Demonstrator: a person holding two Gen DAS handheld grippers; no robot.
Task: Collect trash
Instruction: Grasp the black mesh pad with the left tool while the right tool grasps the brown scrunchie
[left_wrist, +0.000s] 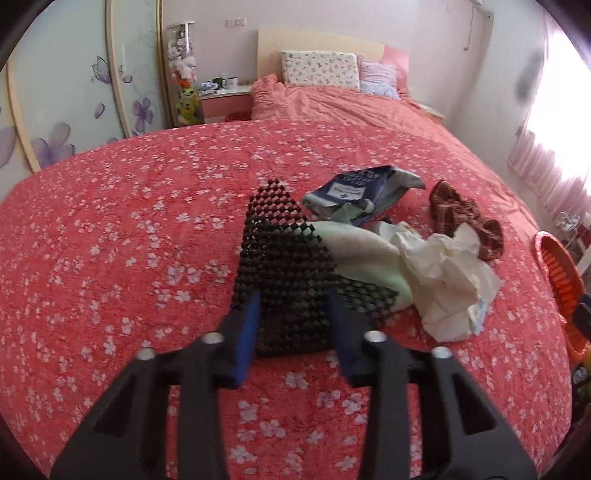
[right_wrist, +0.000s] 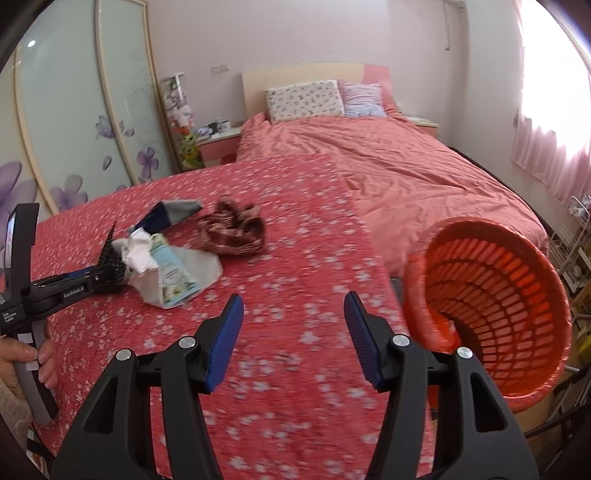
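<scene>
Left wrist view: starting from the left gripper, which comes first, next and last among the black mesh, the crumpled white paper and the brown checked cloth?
1. Black mesh: between the left gripper's fingers.
2. Crumpled white paper: to the right, on the bedspread.
3. Brown checked cloth: farther right, behind the paper.

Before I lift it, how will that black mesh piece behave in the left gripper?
The black mesh is probably floppy: it already folds and peaks between the left gripper pads. Its open weave suggests it is light. The holes should give grip, though a loose corner overlaps the pale green packet and may drag it.
</scene>
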